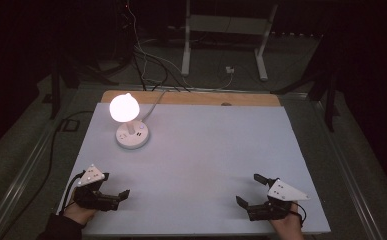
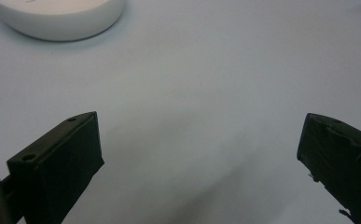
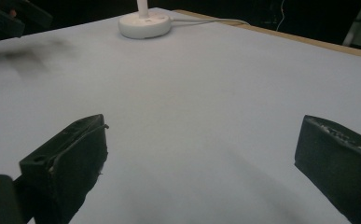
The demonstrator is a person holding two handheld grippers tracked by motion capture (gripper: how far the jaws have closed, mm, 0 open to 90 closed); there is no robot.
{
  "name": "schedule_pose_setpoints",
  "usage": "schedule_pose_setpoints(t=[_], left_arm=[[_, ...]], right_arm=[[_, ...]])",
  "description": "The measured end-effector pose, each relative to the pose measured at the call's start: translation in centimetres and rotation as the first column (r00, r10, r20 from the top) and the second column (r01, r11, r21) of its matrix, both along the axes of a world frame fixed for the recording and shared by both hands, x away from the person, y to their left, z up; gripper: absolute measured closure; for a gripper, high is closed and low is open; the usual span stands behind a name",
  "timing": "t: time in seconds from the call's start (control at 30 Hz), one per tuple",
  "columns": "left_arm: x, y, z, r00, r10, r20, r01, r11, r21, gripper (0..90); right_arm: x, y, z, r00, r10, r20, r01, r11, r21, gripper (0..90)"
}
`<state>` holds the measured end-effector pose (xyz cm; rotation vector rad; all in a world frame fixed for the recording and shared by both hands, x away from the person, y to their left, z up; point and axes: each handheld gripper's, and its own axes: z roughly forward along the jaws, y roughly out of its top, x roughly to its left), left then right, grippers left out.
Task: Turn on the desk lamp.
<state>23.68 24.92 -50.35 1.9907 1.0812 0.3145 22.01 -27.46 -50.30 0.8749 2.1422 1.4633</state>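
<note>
A small white lamp stands at the back left of the table, its round bulb (image 1: pixel 124 106) lit and glowing above a round white base (image 1: pixel 132 135). That base (image 2: pixel 57 18) sits just ahead of my left gripper (image 2: pixel 201 140), whose jaws stand wide apart over bare table. My left gripper (image 1: pixel 116 184) rests open near the front left edge, held by a hand. Near the front right, my right gripper (image 1: pixel 249 189) is open too, with nothing between its jaws. In the right gripper view (image 3: pixel 201 140), the lamp base (image 3: pixel 144 24) lies far ahead.
A pale sheet (image 1: pixel 206 150) covers the table, with a wooden strip (image 1: pixel 191 97) along its far edge. The lamp's cable (image 1: pixel 156 102) runs off the back. Beyond, on the dark floor, are cables and a white desk frame (image 1: pixel 226 25). The other gripper (image 3: pixel 10 18) shows at upper left.
</note>
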Motion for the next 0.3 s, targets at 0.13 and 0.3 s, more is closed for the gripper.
schedule_pose_setpoints(t=[0.13, 0.3], left_arm=[[0.08, 0.25, -0.61, 0.9999, -0.001, 0.011, 0.001, 0.9998, 0.021, 0.5], [0.34, 0.37, -0.96, 1.0, 0.006, -0.003, -0.006, 0.9995, 0.032, 0.4]], right_arm=[[0.05, 0.01, -0.05, 1.0, 0.001, -0.004, -0.001, 1.0, 0.0, 2.1], [0.05, -0.01, -0.03, 1.0, 0.002, -0.004, -0.002, 1.0, 0.002, 2.2]])
